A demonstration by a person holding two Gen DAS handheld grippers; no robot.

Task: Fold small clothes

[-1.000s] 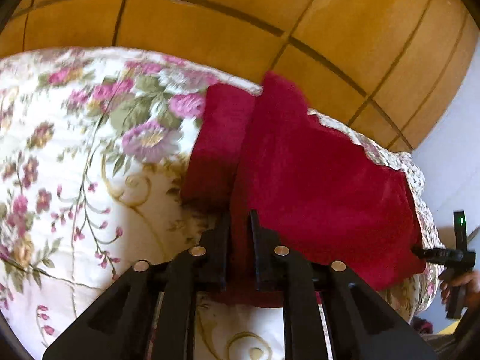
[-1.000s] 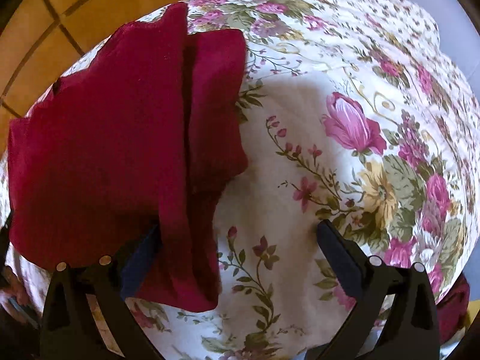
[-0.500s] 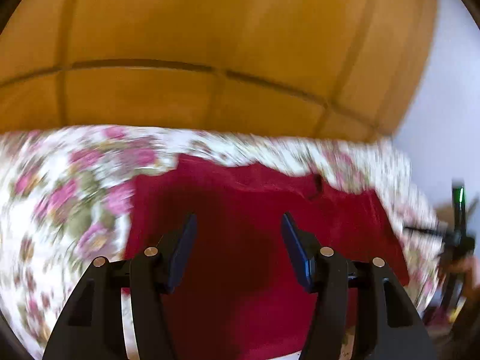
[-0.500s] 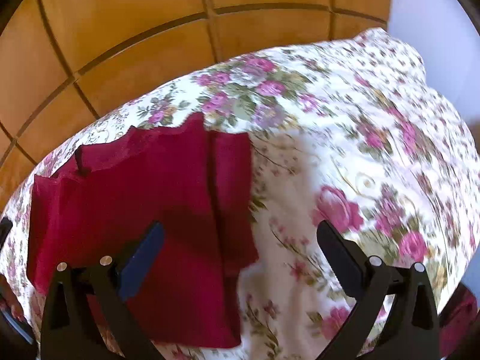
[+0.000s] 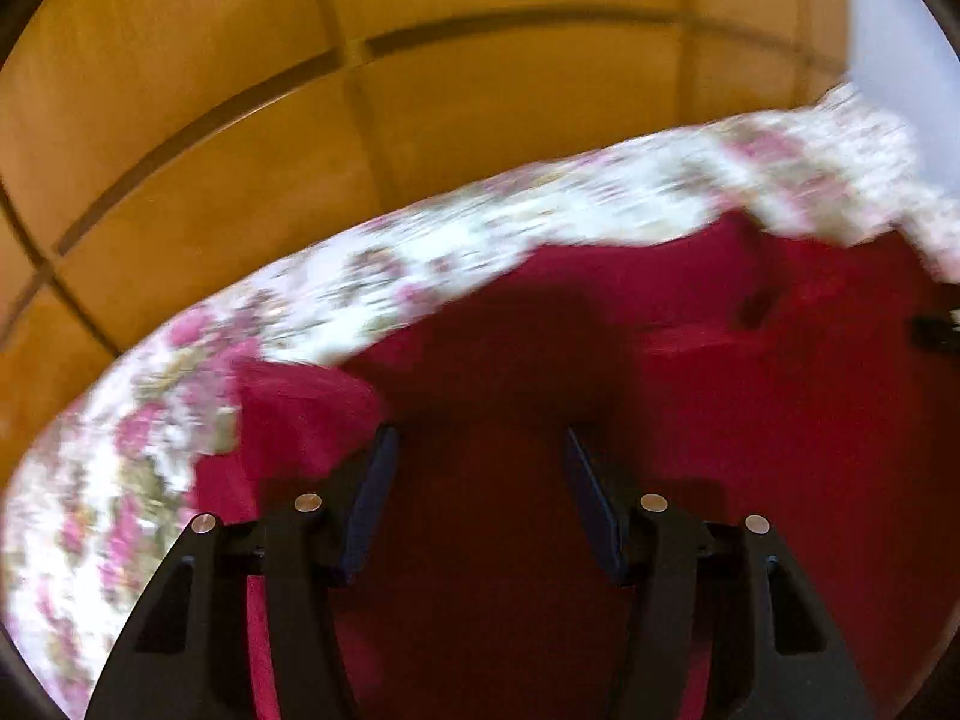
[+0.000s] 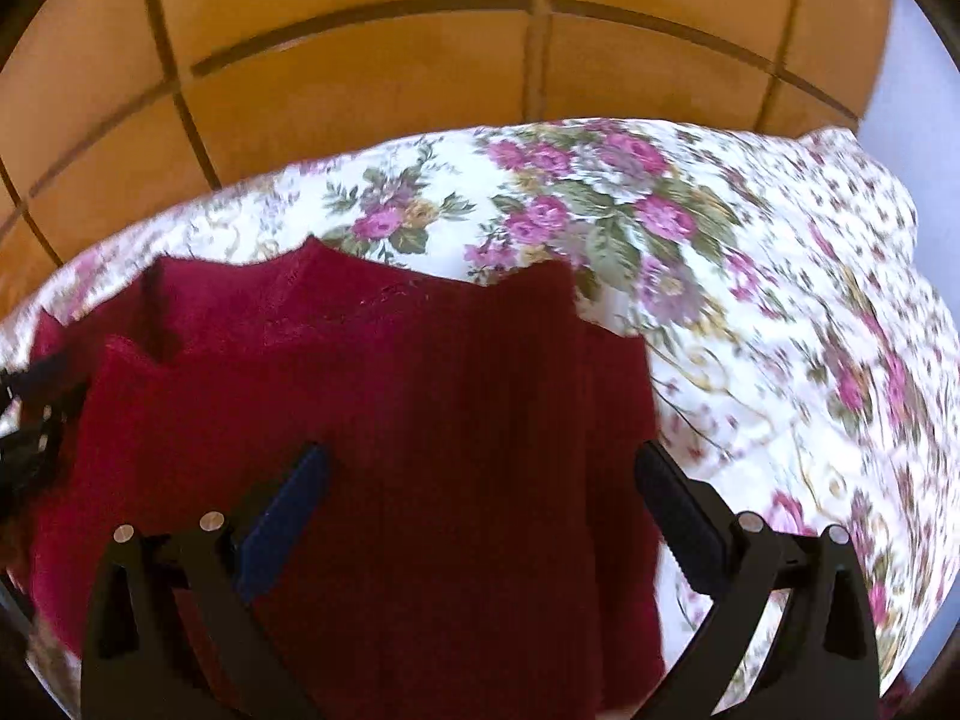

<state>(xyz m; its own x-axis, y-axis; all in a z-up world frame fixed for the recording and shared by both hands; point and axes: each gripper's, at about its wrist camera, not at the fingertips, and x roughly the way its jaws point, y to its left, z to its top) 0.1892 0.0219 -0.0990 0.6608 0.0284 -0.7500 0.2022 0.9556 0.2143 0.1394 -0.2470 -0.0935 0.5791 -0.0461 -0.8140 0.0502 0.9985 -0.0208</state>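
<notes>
Counting from the left wrist view: one left gripper [image 5: 477, 450], two black fingers with blue pads [image 5: 372, 498], standing apart with nothing between them. One dark red garment [image 5: 690, 420] lies on one floral bedspread [image 5: 420, 258], directly below and ahead of the fingers. Its cloth is plain red and lies in overlapping layers; a rounded fold sits at its left end and a small raised ridge at upper right. The view is motion-blurred, so finer texture cannot be told. Beyond the bedspread: one tan panelled surface [image 5: 420, 120] with dark grooves, and one pale wall [image 5: 894, 48] at upper right.

Right wrist view: one right gripper [image 6: 480, 468], two fingers, spread wide and holding nothing, hovering over the same garment [image 6: 390, 390]. Here the cloth shows faint lengthwise ribbing, a wavy far edge, and a narrower layer protruding along its right side. It occupies the left half of the bedspread [image 6: 780, 330], whose white ground carries pink roses and green leaves. A dark object [image 6: 30, 420] at the garment's left edge cannot be identified.
</notes>
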